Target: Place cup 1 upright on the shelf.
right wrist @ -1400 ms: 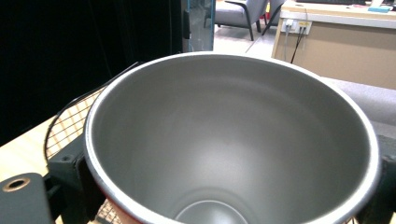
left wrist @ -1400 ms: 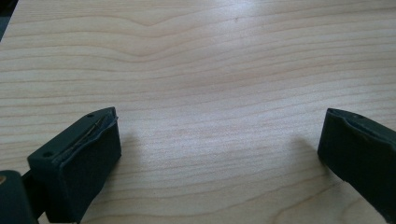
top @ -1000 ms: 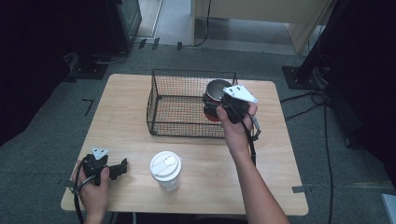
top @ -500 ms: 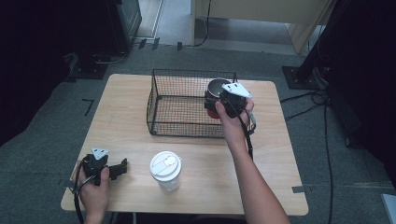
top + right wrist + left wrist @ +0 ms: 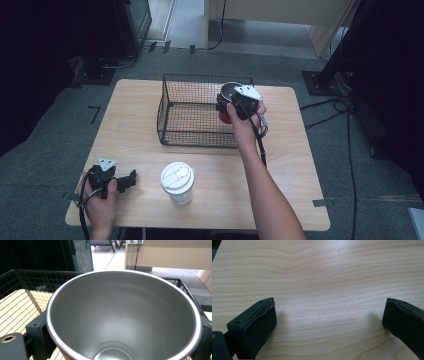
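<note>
A steel cup with a red outside (image 5: 226,93) hangs over the right end of a black wire basket (image 5: 167,102), mouth up and tilted toward me. My right gripper (image 5: 229,104) is shut on it. In the right gripper view the cup's empty steel bowl (image 5: 120,315) sits between my two jaws, with the basket's mesh (image 5: 27,280) behind and below it. My left gripper (image 5: 131,179) rests at the table's front left. Its jaws stand wide apart over bare wood, so the left gripper (image 5: 329,322) is open and holds nothing.
A white lidded cup (image 5: 177,181) stands upright near the table's front edge, just right of the left gripper. The wooden table (image 5: 135,125) has bare room left of the basket and at the right front. Cables and stands lie on the floor around.
My right gripper has carried the steel cup a little left and farther away, over the basket's right end. The left gripper and the white cup have not moved.
</note>
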The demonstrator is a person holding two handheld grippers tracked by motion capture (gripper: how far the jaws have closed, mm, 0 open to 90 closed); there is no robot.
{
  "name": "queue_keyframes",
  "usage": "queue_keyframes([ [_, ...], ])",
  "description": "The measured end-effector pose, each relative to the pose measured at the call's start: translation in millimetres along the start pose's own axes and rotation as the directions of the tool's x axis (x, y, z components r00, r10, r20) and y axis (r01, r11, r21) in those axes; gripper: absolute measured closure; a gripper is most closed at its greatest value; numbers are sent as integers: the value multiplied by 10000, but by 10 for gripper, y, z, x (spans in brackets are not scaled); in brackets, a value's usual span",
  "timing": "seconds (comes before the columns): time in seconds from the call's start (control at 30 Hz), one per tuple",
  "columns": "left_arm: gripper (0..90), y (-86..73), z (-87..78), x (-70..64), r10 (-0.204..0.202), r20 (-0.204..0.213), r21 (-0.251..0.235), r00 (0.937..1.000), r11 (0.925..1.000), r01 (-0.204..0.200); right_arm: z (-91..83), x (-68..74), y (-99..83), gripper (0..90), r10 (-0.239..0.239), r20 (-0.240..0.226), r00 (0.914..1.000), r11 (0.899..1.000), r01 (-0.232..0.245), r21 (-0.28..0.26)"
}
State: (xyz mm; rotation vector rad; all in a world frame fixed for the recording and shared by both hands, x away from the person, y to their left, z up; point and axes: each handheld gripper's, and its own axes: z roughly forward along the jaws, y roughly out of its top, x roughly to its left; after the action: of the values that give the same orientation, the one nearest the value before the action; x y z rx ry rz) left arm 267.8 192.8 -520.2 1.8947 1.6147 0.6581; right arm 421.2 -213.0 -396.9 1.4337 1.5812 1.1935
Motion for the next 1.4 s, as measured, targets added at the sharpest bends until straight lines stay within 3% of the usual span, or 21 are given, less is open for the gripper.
queue_keyframes([
  [0.33, 0, 0, -1, 2, 18, 3, 17, 10000, 10000, -18, 221, -16, 3, 67, 226, 457, 9987, 9994, -214, -280],
  [0.67, 0, 0, -1, 1, 16, 2, 16, 10000, 10000, -16, 333, 57, -38, 67, -274, 486, 9984, 9991, 289, -311],
  [0.87, 0, 0, -1, 2, 19, 4, 17, 10000, 10000, -19, 459, 105, -132, 66, -192, 419, 9989, 9997, 186, 144],
  [0.97, 0, 0, -1, 1, 20, 1, 16, 10000, 10000, -20, 509, 92, -170, 65, 92, 303, 9995, 9991, -104, 402],
  [1.07, 0, 1, -1, 2, 23, 1, 17, 10000, 10000, -23, 553, 78, -206, 65, -30, 422, 9991, 9984, 6, 574],
  [1.17, 0, 0, -1, 1, 23, -1, 15, 10000, 10000, -23, 588, 43, -238, 64, 169, 387, 9991, 9972, -197, 721],
  [1.27, 0, 1, -1, 2, 26, -1, 18, 10000, 10000, -26, 615, 41, -261, 63, -99, 452, 9989, 9968, 63, 802],
  [1.4, 0, 1, -1, 2, 27, 0, 20, 10000, 10000, -27, 635, 39, -262, 63, -55, 493, 9988, 9966, 14, 820],
])
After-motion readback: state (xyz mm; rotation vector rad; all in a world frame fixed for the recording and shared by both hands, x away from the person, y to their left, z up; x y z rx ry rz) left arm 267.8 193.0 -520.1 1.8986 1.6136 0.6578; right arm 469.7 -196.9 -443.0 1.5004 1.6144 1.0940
